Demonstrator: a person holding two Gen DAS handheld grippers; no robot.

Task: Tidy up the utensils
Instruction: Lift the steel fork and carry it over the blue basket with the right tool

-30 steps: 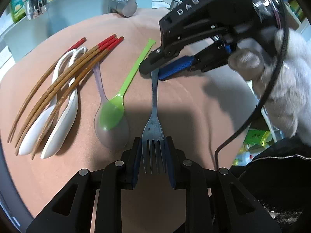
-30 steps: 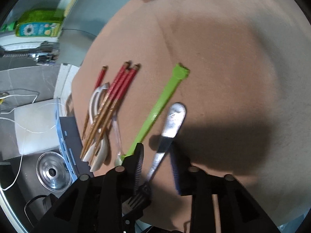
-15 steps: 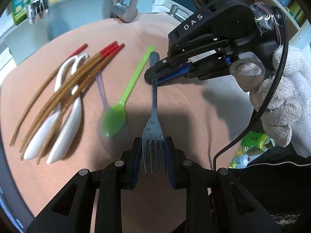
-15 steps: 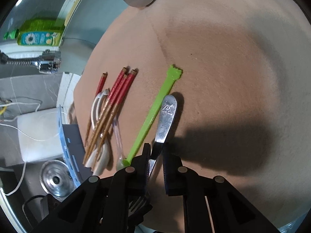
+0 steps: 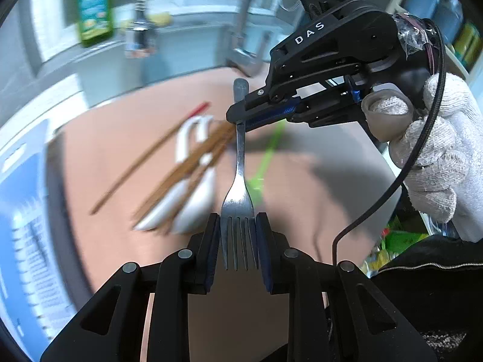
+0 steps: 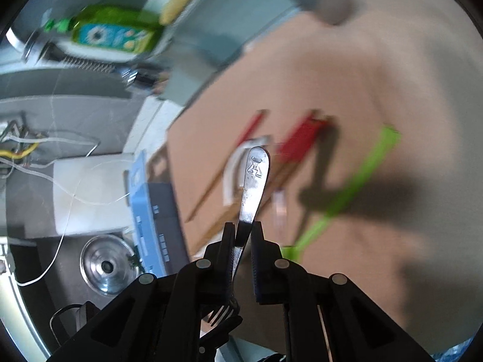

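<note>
A steel fork [image 5: 238, 181] hangs in the air above the tan mat [image 5: 126, 120], held at both ends. My left gripper [image 5: 238, 238] is shut on its tines. My right gripper [image 5: 238, 117] is shut on its handle, which in the right wrist view sticks up past that gripper [image 6: 243, 235] as the fork handle [image 6: 255, 178]. Below on the mat lie blurred red-tipped wooden chopsticks [image 5: 187, 169], two white spoons [image 5: 190, 205] and a green plastic spoon [image 6: 347, 193]. A clear spoon's handle [image 6: 279, 208] shows faintly beside them.
A faucet [image 5: 244, 51] and a green dish-soap bottle [image 5: 93, 6] stand behind the mat. Left of the mat are a blue rack [image 6: 148, 217] and a sink drain [image 6: 105, 265]. A white-gloved hand [image 5: 437, 163] holds the right gripper, its black cable trailing down.
My right gripper closed on the fork's handle. Both grippers then lifted the fork off the mat, and both views tilted up toward the sink and faucet.
</note>
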